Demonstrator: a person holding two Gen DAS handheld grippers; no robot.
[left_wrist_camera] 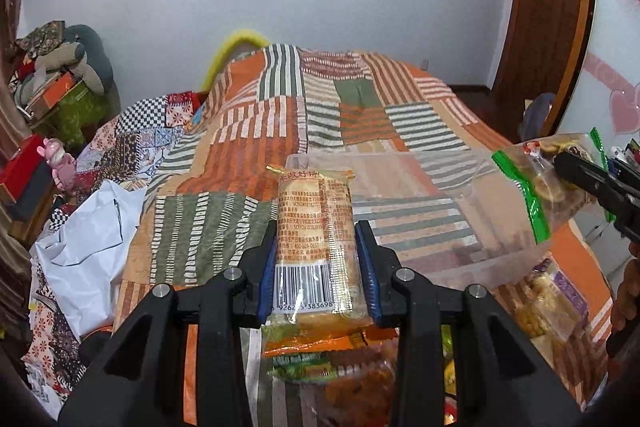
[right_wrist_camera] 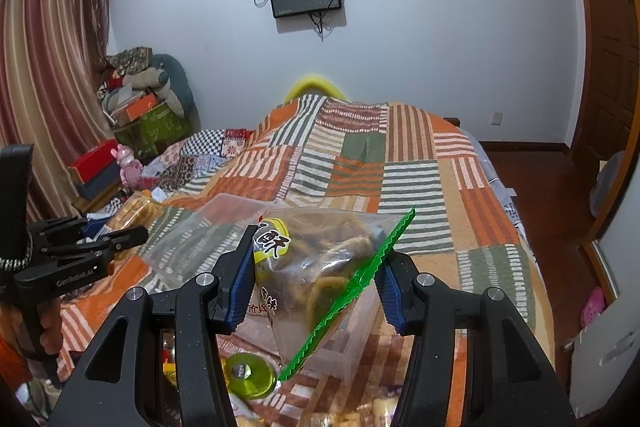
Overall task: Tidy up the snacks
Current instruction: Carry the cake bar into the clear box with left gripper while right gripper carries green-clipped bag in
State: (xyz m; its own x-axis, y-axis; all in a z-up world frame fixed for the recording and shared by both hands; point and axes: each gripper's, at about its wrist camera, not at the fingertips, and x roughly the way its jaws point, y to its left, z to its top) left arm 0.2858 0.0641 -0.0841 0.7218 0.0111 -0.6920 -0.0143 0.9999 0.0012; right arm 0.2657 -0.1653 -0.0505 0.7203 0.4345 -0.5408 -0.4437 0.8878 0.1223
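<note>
The left tongs (left_wrist_camera: 316,267) hold a biscuit pack (left_wrist_camera: 314,239), blue pads pressed on its two long sides. The pack's long axis runs straight ahead along the fingers, barcode end nearest the camera and crimped end pointing away, over the near edge of a clear box (left_wrist_camera: 420,187) on the bed (left_wrist_camera: 360,99).

The right tongs (right_wrist_camera: 316,283) hold a clear snack bag (right_wrist_camera: 320,267) with green serrated edges. The left pad presses on it; the right pad meets the green edge. The bag is tilted, its long axis slanting from upper right to lower left, above the clear box (right_wrist_camera: 192,239). More snacks (left_wrist_camera: 328,367) lie on the bed under the left tongs.
</note>
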